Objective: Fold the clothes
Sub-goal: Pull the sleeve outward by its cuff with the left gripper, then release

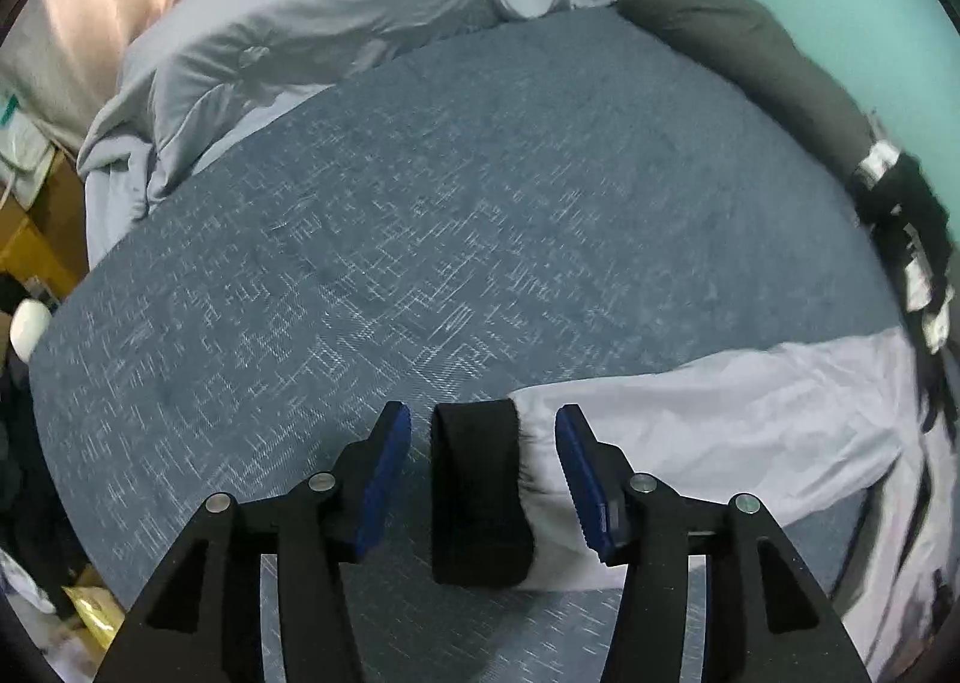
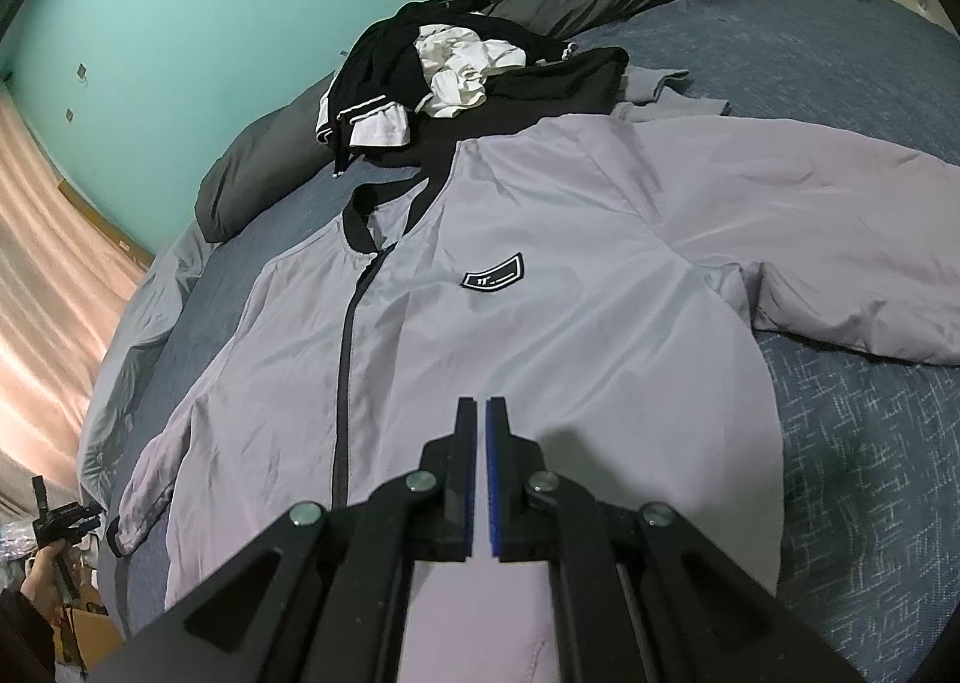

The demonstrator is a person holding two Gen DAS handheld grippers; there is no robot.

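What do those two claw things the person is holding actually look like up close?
Both are built alike. The left gripper has two black, angular plastic fingers made of linked bars with triangular cut-outs, joined by round silver pins, and blue ridged pads on the inner faces. The right gripper has the same black linkage, silver pins and blue pads. No cables or markings show.

The jacket (image 2: pixel 540 323) is running out of frame past its right sleeve; the pile of clothes (image 1: pixel 912 263) is smearing into blur at the left-wrist view's edge.
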